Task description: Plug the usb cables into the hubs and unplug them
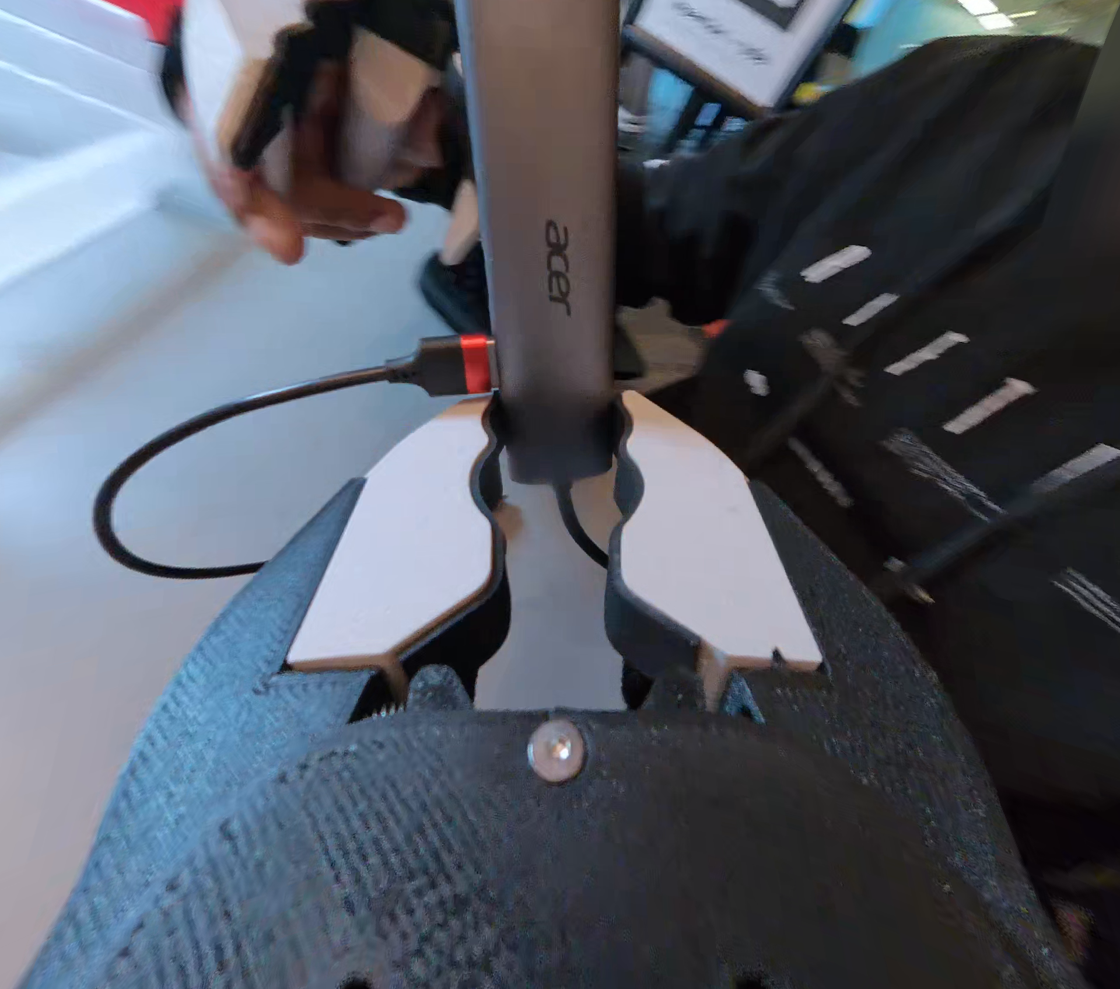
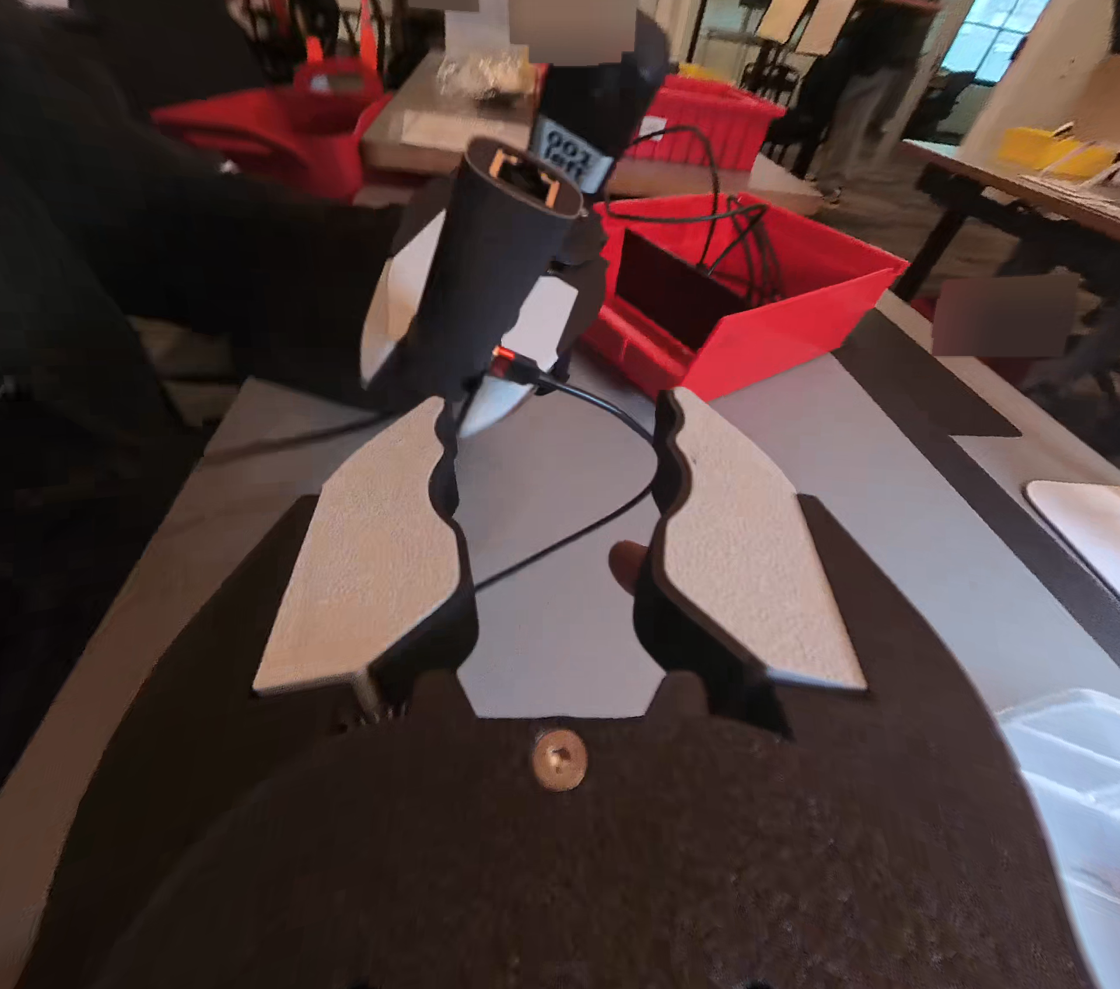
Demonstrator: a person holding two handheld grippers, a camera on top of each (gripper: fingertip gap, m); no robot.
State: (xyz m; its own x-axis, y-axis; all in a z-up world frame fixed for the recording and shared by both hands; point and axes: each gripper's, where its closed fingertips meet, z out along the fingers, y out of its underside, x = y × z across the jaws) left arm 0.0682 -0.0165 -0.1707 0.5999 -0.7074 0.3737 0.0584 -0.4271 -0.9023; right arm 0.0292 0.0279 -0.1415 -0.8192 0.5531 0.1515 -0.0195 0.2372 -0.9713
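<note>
- Hub [image 1: 545, 208]: between left claw [image 1: 557, 414] tips, above tabletop [image 1: 182, 414].
- Cable [image 1: 242, 414]: plugged into hub's left side.
- Bin [image 2: 788, 293]: on tabletop, behind right claw [image 2: 554, 414].

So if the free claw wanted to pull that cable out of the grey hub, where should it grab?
Probably the black plug body with the red band, not the thin black cable. It juts sideways from the grey metal hub, so pinch its flat faces and pull straight outward.
</note>
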